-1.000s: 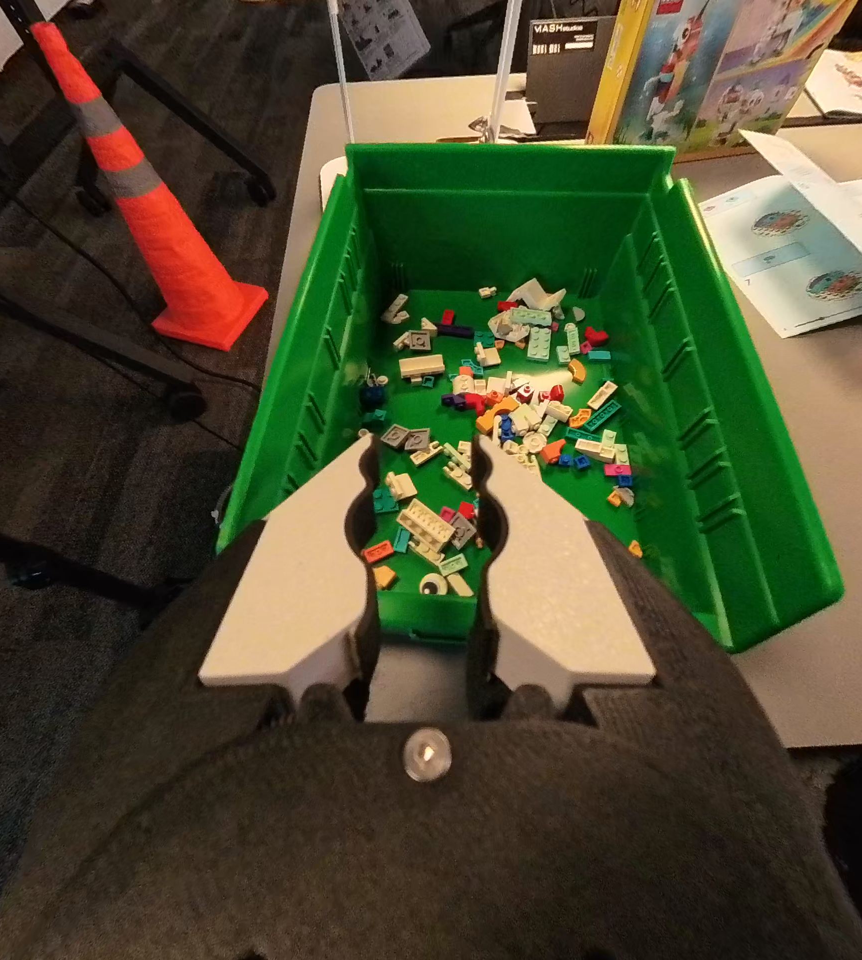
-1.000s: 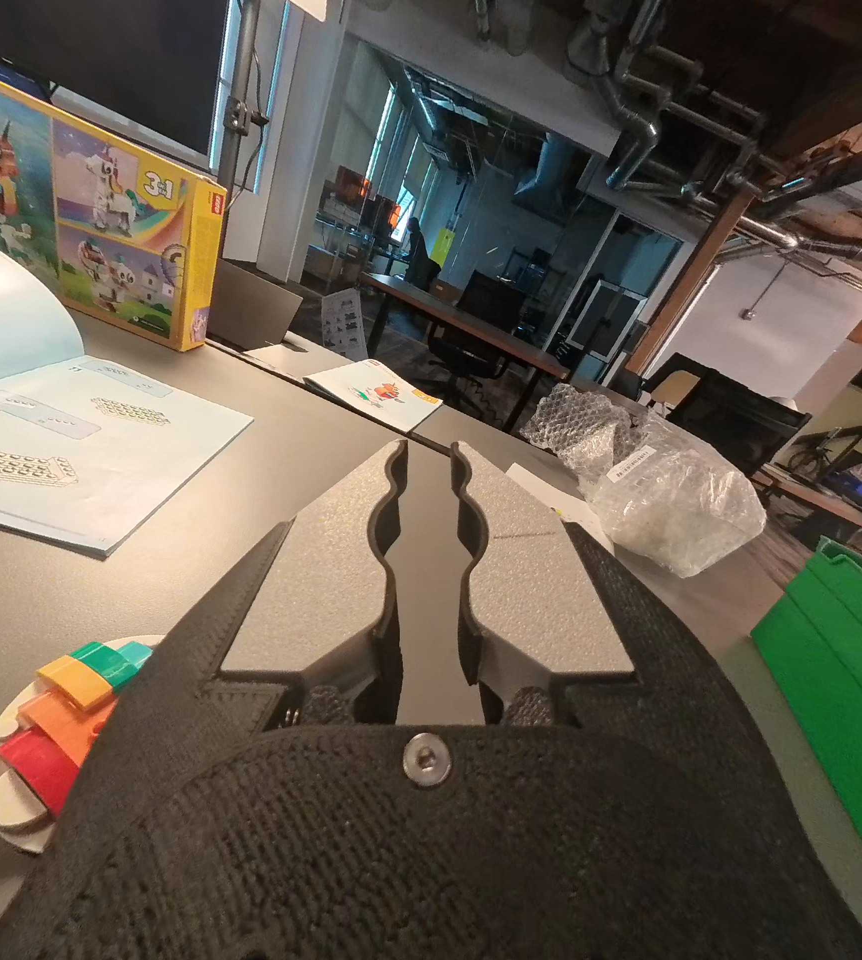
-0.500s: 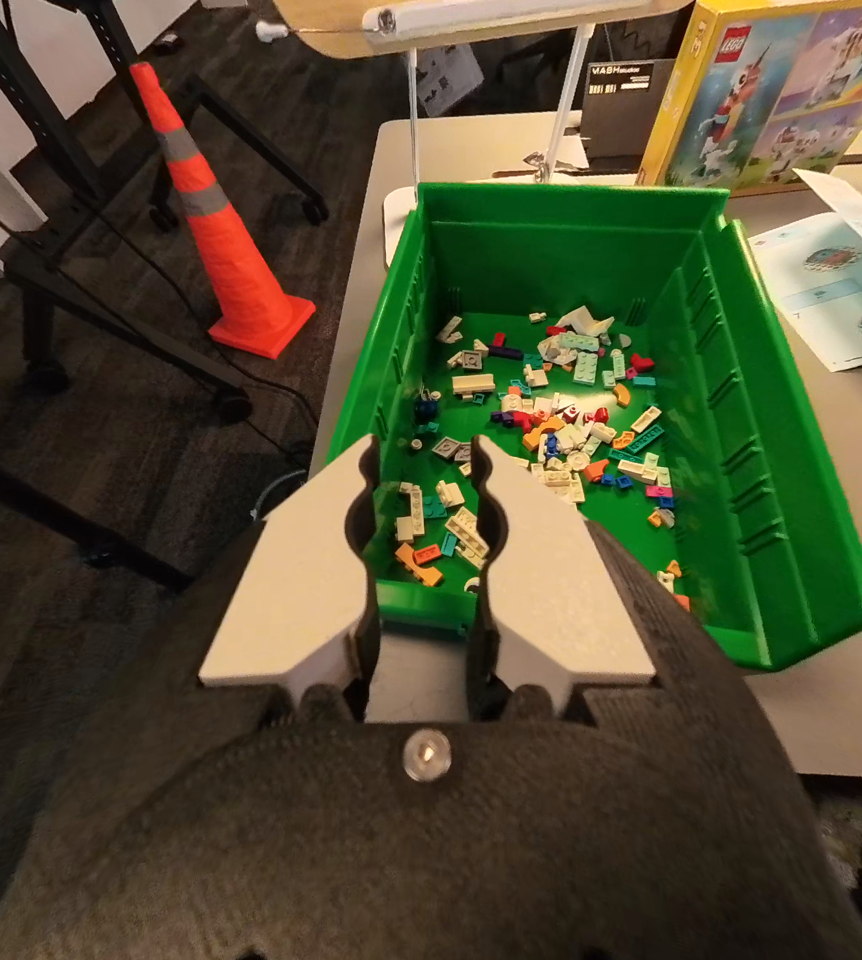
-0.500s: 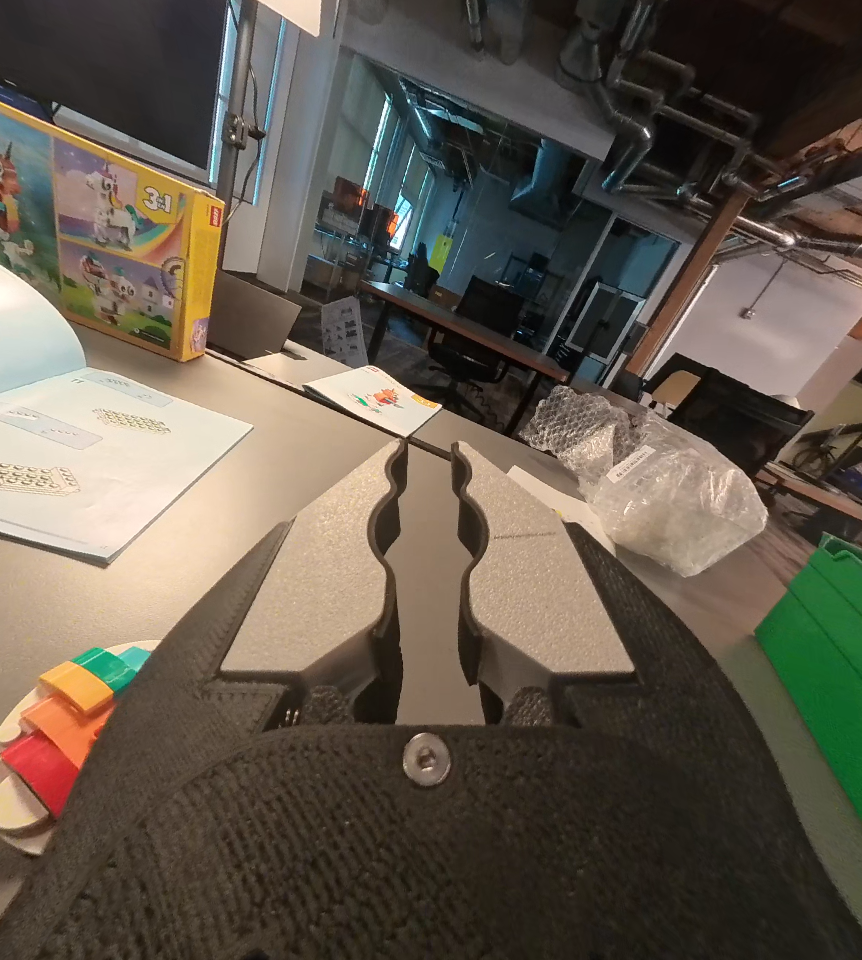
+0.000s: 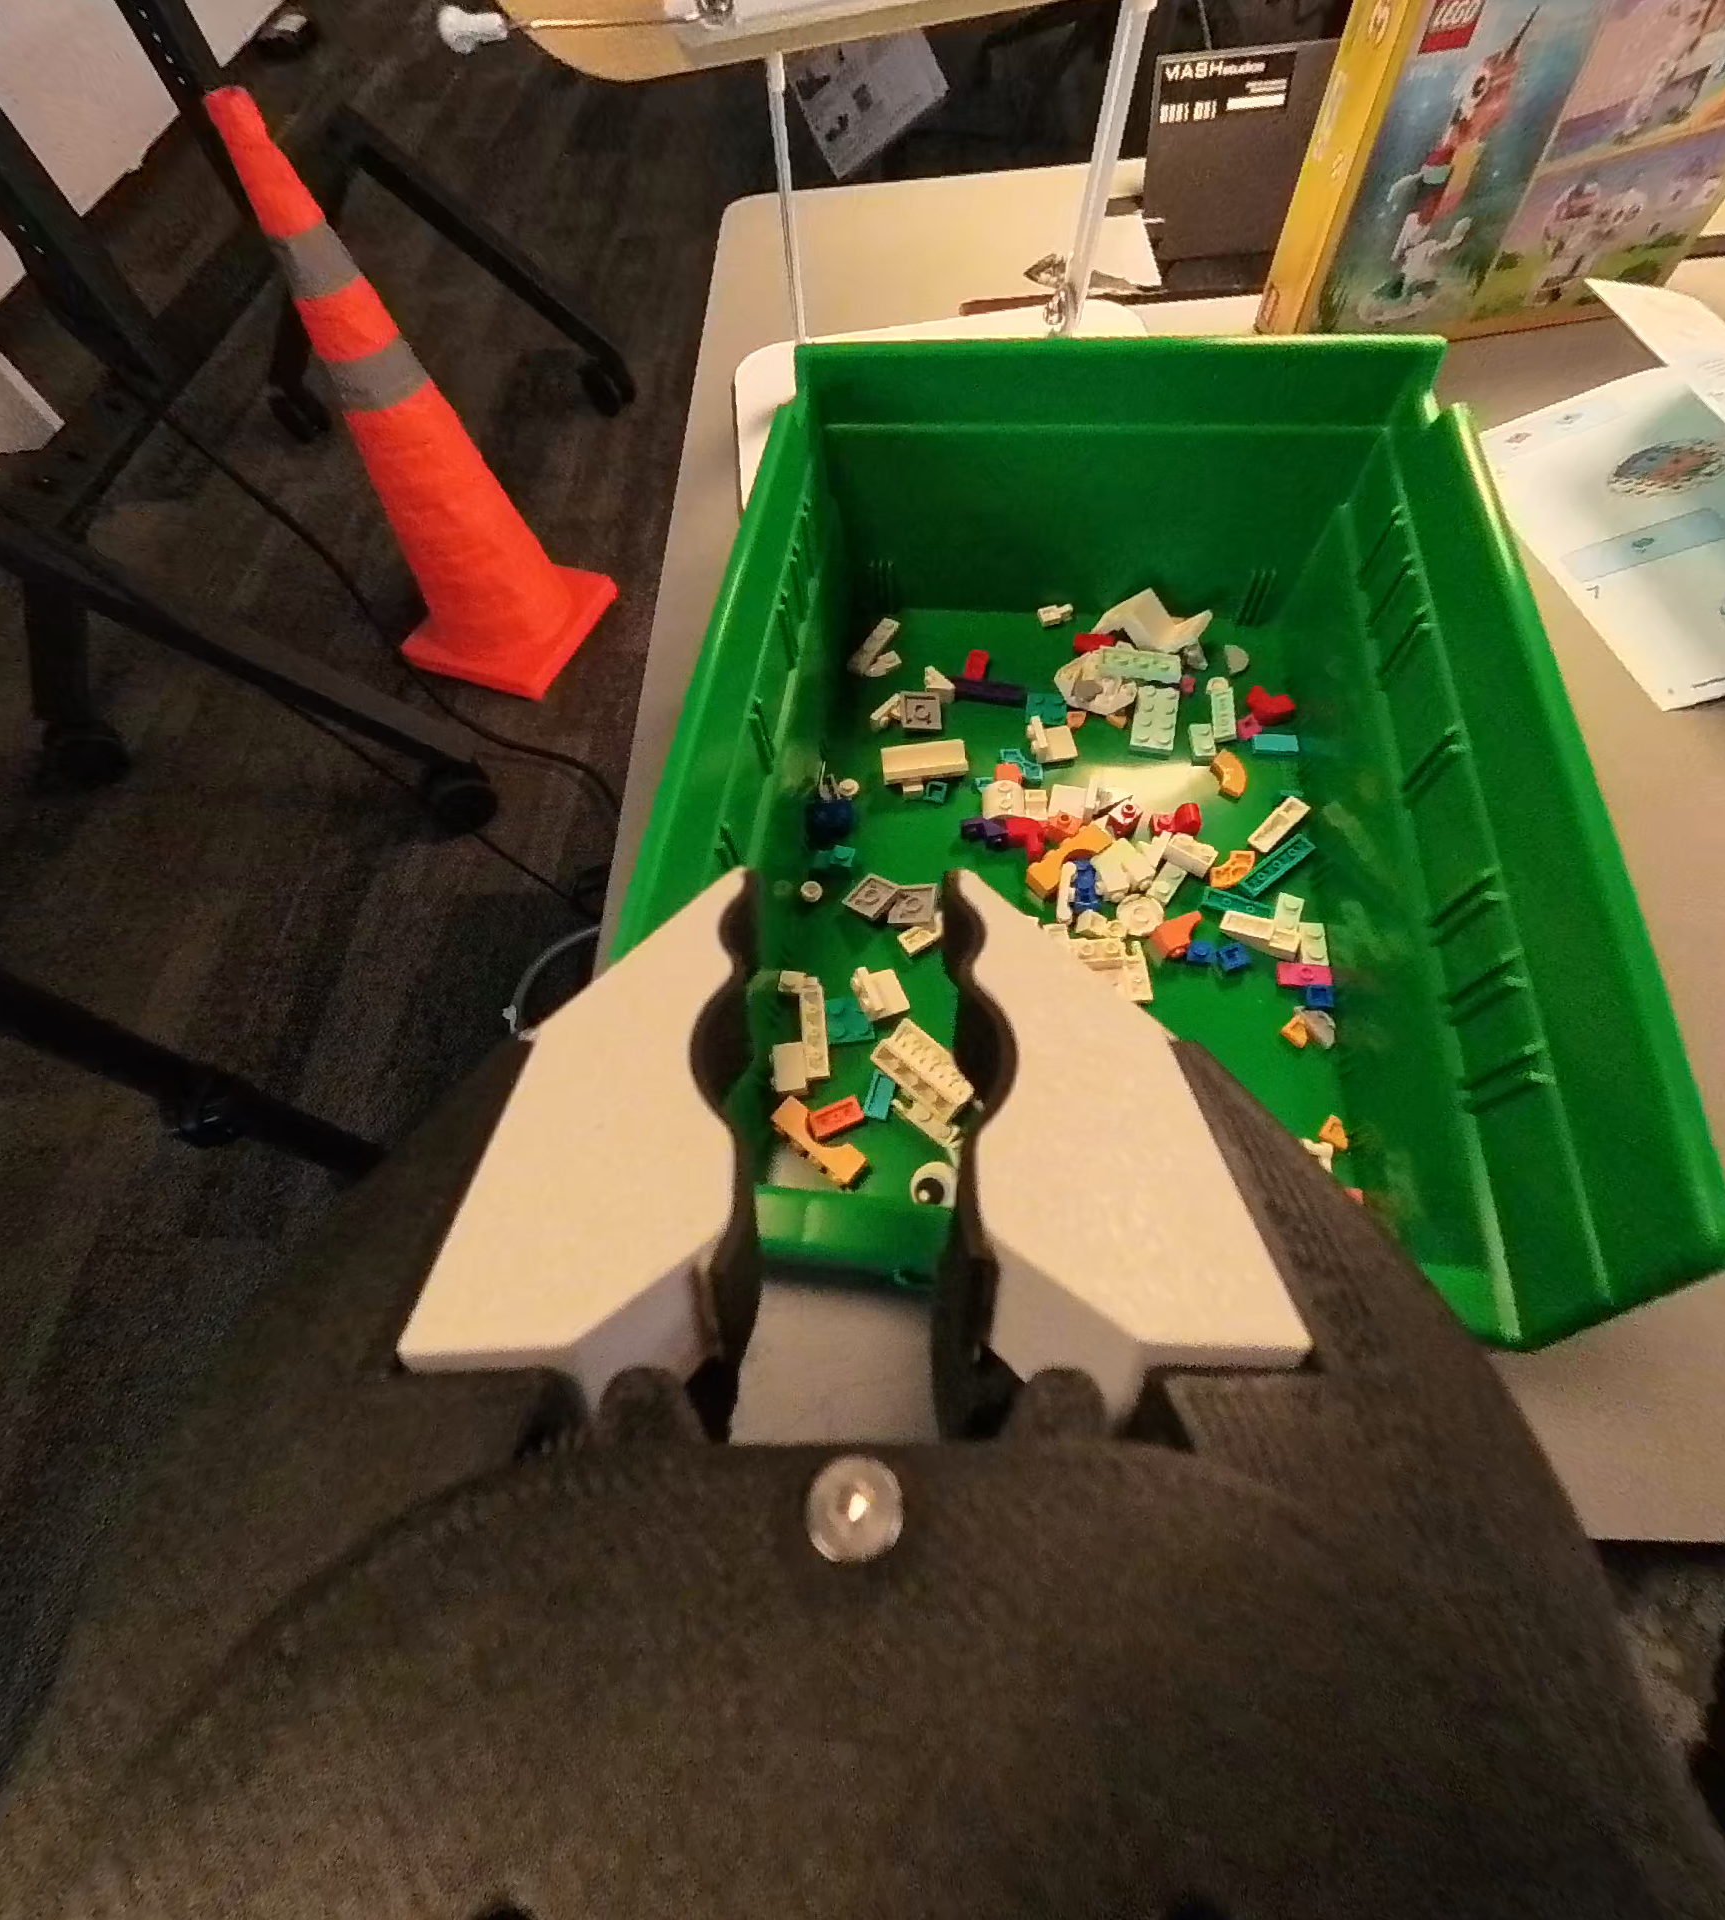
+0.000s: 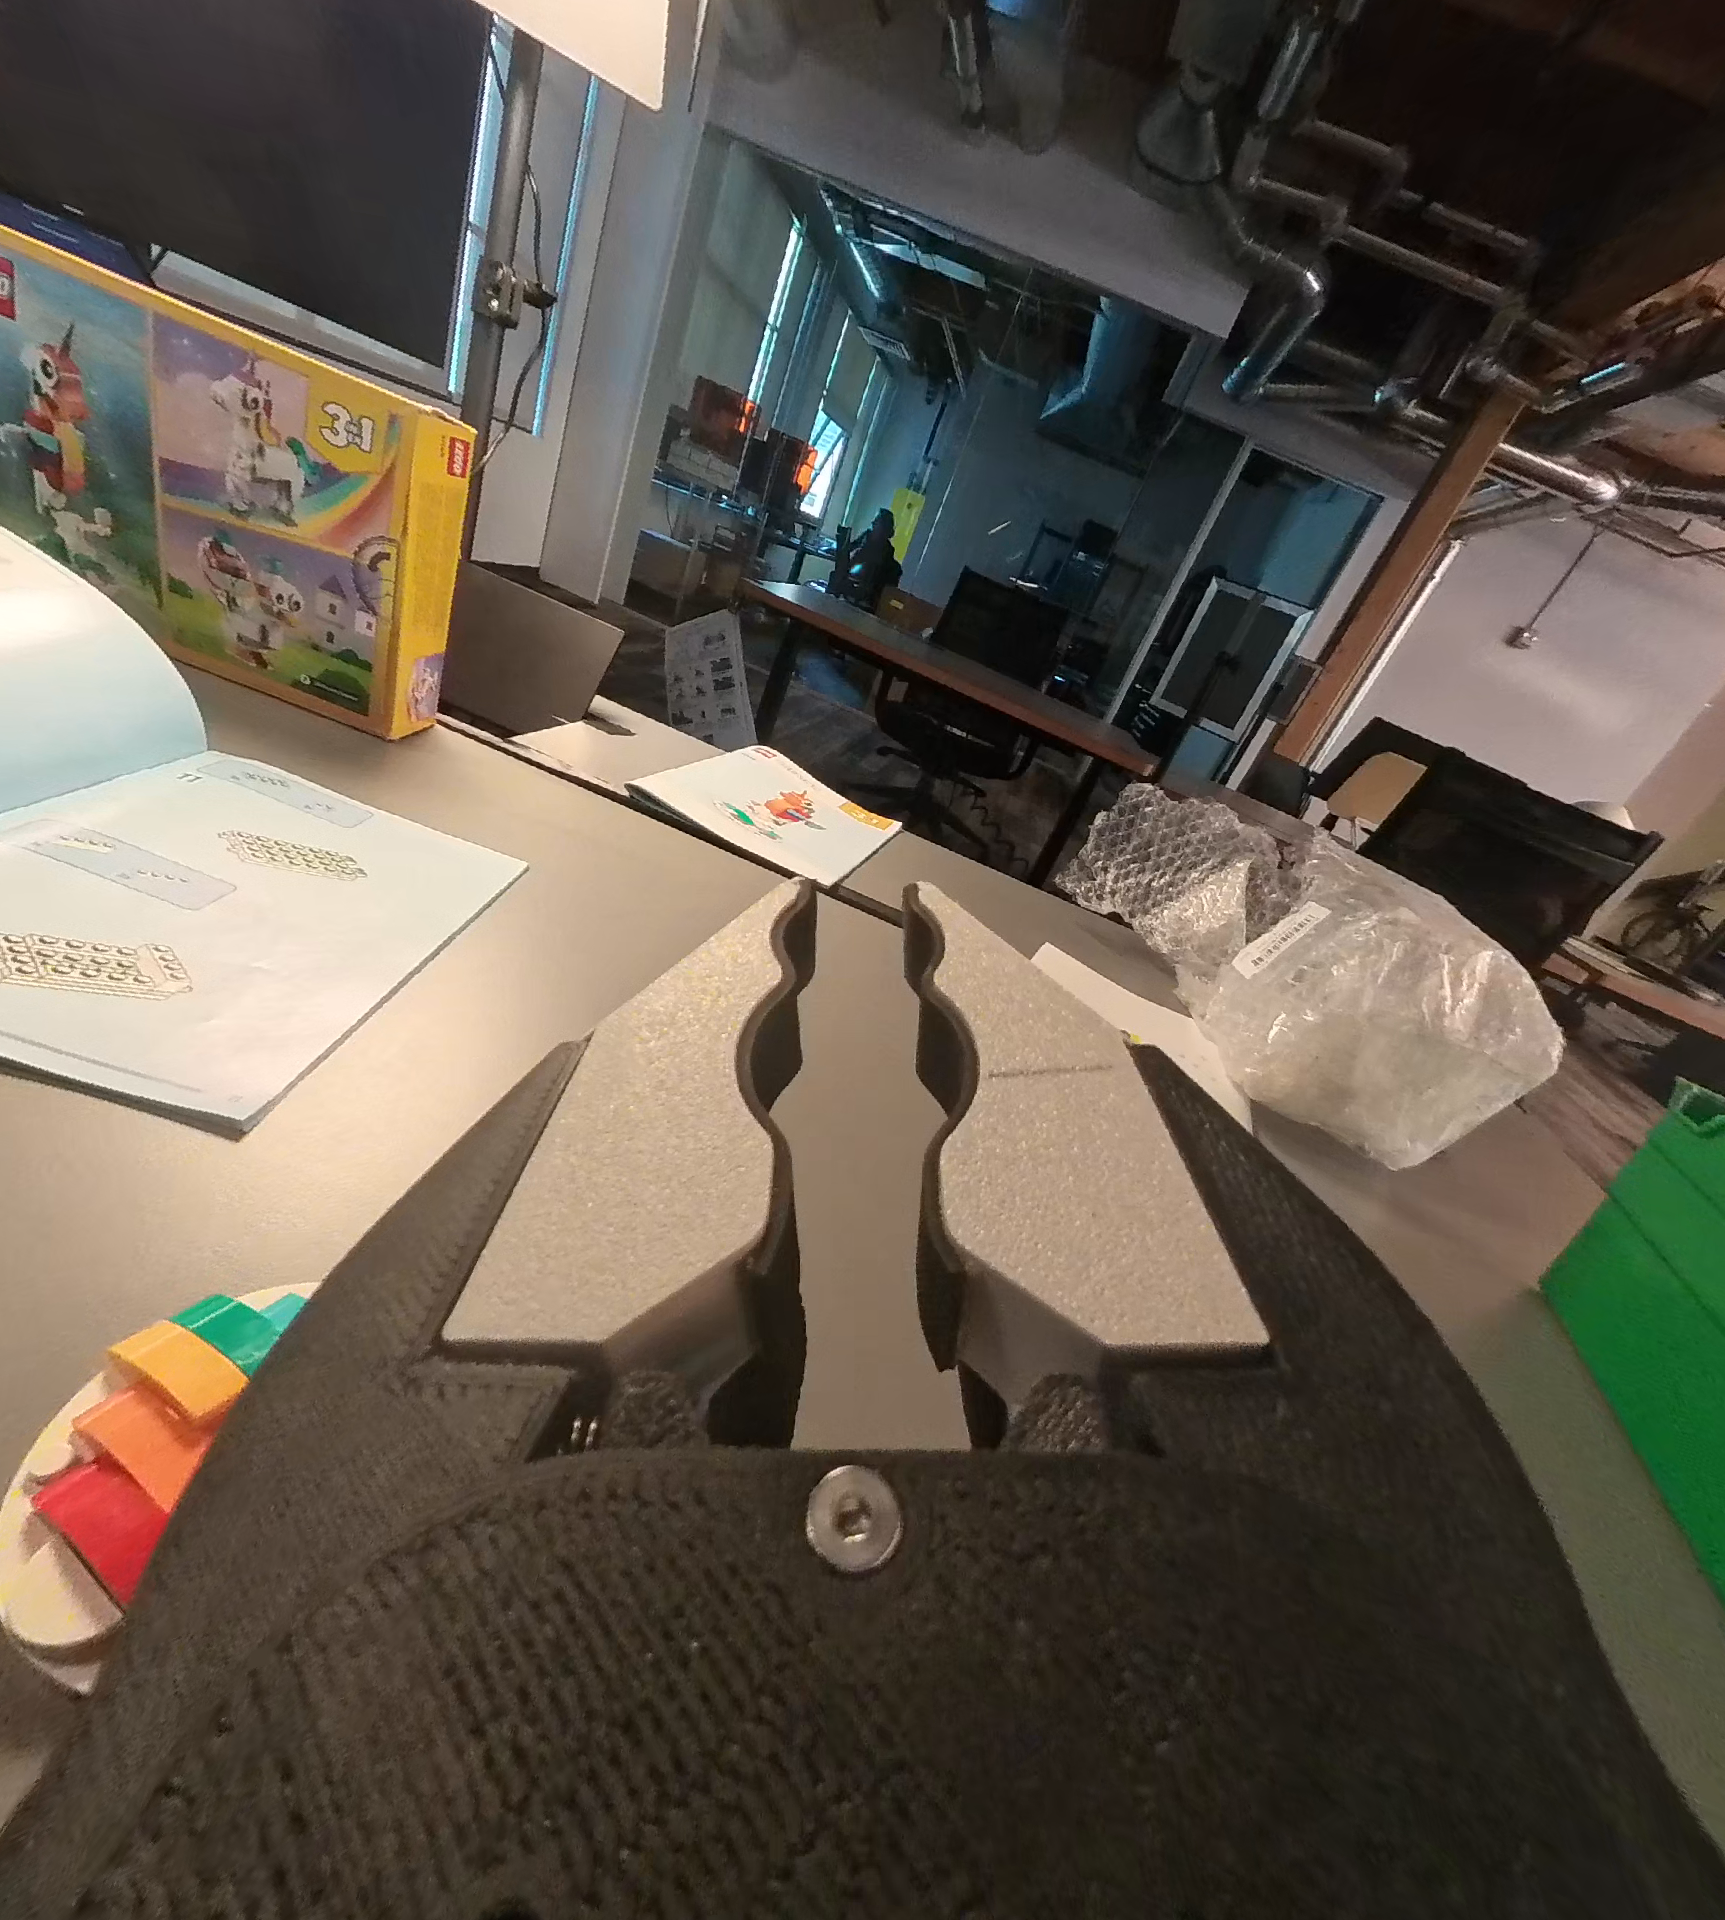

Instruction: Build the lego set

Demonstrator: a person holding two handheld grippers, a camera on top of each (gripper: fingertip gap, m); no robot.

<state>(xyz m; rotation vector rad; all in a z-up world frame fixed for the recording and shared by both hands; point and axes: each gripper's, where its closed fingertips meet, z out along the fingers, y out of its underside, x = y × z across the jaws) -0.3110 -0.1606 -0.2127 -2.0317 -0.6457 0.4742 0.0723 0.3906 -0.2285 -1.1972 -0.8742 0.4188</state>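
A green bin on the table holds many loose lego pieces of several colours. My left gripper is open and empty, held above the bin's near left corner. My right gripper is open a little and empty, low over the grey table. A partly built round white lego plate with red, orange, yellow and green curved pieces lies on the table at the lower left of the right wrist view, partly hidden by the gripper body. The open instruction booklet lies to its left and also shows in the left wrist view.
The lego box stands at the back, also in the left wrist view. A second booklet and clear plastic bags lie ahead. The green bin's wall is at the right. An orange cone stands on the floor left of the table. About 65 cm separates my left fingertips from my right.
My left gripper has pulled back and up from the bin, so the bin looks smaller and more to the right. My right gripper has turned slightly right; the box shows more.
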